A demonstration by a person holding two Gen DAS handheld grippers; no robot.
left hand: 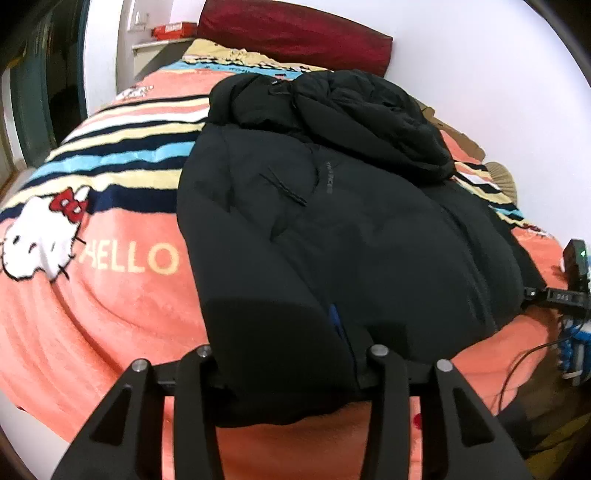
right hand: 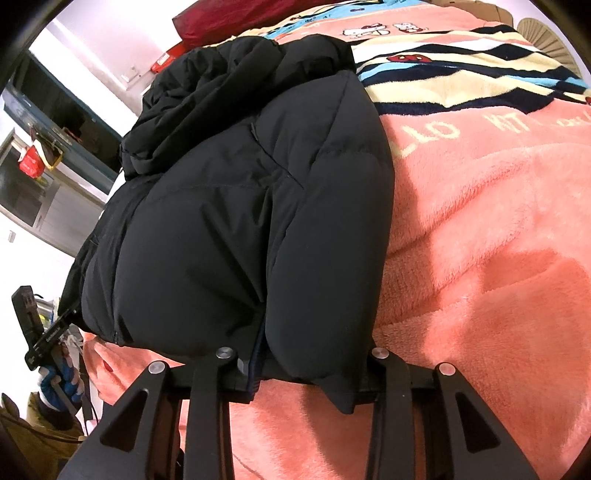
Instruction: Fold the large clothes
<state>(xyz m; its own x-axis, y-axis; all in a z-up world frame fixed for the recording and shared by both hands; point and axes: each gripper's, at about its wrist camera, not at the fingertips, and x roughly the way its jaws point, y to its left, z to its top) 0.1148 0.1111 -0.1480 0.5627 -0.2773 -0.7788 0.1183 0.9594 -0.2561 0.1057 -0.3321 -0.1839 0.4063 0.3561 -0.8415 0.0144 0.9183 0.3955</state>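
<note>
A black puffy jacket (left hand: 332, 221) (right hand: 240, 221) lies lengthwise on a pink cartoon blanket (left hand: 110, 314) (right hand: 480, 258), its hood (left hand: 369, 118) bunched at the far end. My left gripper (left hand: 328, 325) is at one near corner of the hem, and the padded fabric fills the gap between its jaws. My right gripper (right hand: 308, 369) is shut on the other hem corner, a fold of which hangs down toward the camera. Each gripper shows at the edge of the other's view, held in a gloved hand (right hand: 59, 380) (left hand: 576, 350).
A dark red pillow (left hand: 295, 33) rests against the white wall (left hand: 480, 55) at the head of the bed. A dark cabinet (right hand: 55, 110) and a red box (left hand: 173, 29) stand beyond the bed's far side. Cables (left hand: 517, 369) hang near the bed edge.
</note>
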